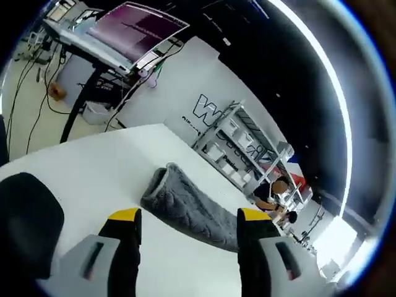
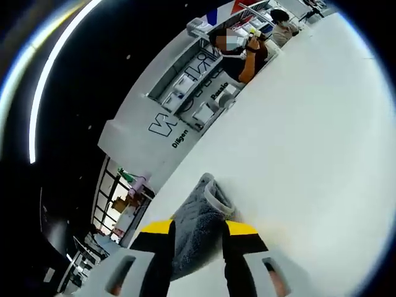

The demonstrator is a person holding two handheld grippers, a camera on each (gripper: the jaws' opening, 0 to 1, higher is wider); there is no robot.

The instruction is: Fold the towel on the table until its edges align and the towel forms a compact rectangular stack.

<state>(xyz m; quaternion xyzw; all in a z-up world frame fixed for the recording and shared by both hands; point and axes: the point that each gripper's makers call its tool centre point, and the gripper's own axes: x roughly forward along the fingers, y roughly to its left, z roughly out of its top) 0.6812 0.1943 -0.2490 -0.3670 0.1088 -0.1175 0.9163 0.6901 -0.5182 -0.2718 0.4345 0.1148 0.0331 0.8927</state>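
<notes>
One grey towel [image 1: 189, 207], quilted wavy texture, lies on the white table [image 1: 93, 167] folded into a long narrow bundle, lighter edging at its far end. In the left gripper view it runs diagonally from mid-table toward the right jaw, its near end passing behind that jaw's yellow tip. In the right gripper view the same towel [image 2: 198, 223] runs straight up between the two jaws, open folded end pointing away, near the table's edge.

Left gripper [image 1: 189, 216]: two black jaws with yellow tips, spread wide apart above the table, nothing between them; towel just beyond the tips. Right gripper [image 2: 197, 228]: two jaws, yellow tips, sitting on either side of the towel with the cloth filling the gap; cannot tell whether they actually pinch it or just straddle it.

One black rounded object [image 1: 25, 223] at the left gripper view's lower left, close to camera, unclear what it is.

Beyond the table: one white wall panel [image 2: 167, 133] with a large outlined "W" logo and small text starting "Diligen", rest not readable. One metal shelf rack [image 1: 241, 145] with white bins in front of it. One person in dark clothing [image 2: 244, 52] by the rack, a second person [image 2: 281, 25] further off. One tilted screen showing purple [image 1: 133, 28] on a stand with cables hanging
</notes>
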